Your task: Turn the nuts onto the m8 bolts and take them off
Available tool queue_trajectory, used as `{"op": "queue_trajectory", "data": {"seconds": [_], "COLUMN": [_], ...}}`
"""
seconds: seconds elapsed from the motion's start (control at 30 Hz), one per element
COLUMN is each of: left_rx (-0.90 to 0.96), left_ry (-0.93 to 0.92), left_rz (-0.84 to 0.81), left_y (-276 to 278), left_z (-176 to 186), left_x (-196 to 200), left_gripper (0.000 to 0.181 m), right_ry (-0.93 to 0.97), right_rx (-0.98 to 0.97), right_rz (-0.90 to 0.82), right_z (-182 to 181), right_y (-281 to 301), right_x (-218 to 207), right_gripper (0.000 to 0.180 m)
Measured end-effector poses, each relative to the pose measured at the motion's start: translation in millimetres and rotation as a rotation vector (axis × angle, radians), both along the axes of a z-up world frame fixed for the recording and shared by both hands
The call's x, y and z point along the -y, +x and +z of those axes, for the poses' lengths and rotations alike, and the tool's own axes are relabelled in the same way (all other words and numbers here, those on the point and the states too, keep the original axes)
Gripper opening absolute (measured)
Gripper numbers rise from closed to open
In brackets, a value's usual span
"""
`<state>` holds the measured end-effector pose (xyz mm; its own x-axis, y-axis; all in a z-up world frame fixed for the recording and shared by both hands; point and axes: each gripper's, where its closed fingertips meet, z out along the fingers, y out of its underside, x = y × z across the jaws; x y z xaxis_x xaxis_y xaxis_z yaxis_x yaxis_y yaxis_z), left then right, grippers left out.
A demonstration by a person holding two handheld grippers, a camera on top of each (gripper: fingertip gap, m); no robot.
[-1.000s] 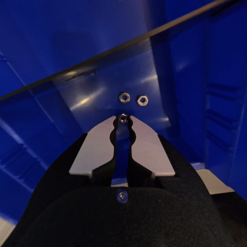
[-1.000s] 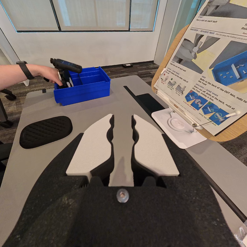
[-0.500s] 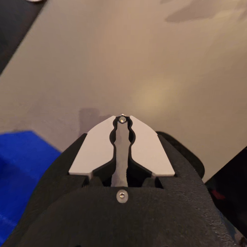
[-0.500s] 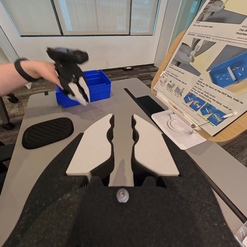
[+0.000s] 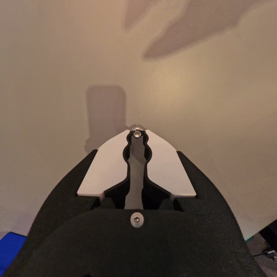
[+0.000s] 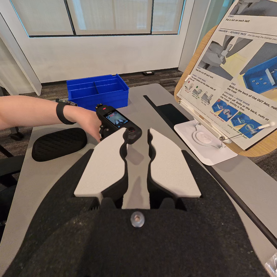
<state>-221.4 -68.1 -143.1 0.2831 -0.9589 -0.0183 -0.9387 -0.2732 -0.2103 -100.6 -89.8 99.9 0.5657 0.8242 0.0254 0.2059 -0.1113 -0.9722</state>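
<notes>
My left gripper [image 5: 137,131] is shut on a small silver nut [image 5: 137,133] pinched at its fingertips, held over the bare grey table [image 5: 60,75]. In the right wrist view the left gripper's body [image 6: 118,122] and the hand holding it sit just beyond my right gripper's left finger; its fingertips are hidden there. My right gripper [image 6: 137,131] is open and empty above the table. The blue divided bin [image 6: 97,91] stands at the table's far side. No bolt is in view.
A black textured pad [image 6: 60,143] lies on the table at left. An instruction sheet on a white stand [image 6: 206,143] with a wooden board stands at right. A black strip [image 6: 172,113] runs along the table. A blue bin corner [image 5: 9,245] shows at lower left.
My left gripper lifted the nut out of the blue bin and carried it across the table to just in front of my right gripper. The right gripper stayed open and nearly still.
</notes>
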Motion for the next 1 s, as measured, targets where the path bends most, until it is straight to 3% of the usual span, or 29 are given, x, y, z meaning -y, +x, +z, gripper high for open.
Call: {"op": "queue_trajectory", "data": {"seconds": [0.7, 0.83, 1.0], "left_rx": [0.0, 0.109, 0.198], "left_ry": [-0.071, -0.04, 0.133], "left_rz": [0.025, 0.069, 0.155], "left_y": [2.6, 4.4, -45.6], "left_z": [-14.0, 10.8, 83.5], "left_x": [6.0, -3.0, -29.5], "left_gripper": [0.02, 0.03, 0.036], "right_ry": [-0.005, -0.007, -0.002], "right_rx": [0.015, 0.032, 0.033], "right_rz": [0.068, 0.066, 0.039], "right_z": [-0.7, -4.2, -4.4], "right_y": [-7.9, -7.2, 2.8], "right_x": [11.4, 12.0, 9.8], "right_gripper": [0.022, 0.022, 0.022]}}
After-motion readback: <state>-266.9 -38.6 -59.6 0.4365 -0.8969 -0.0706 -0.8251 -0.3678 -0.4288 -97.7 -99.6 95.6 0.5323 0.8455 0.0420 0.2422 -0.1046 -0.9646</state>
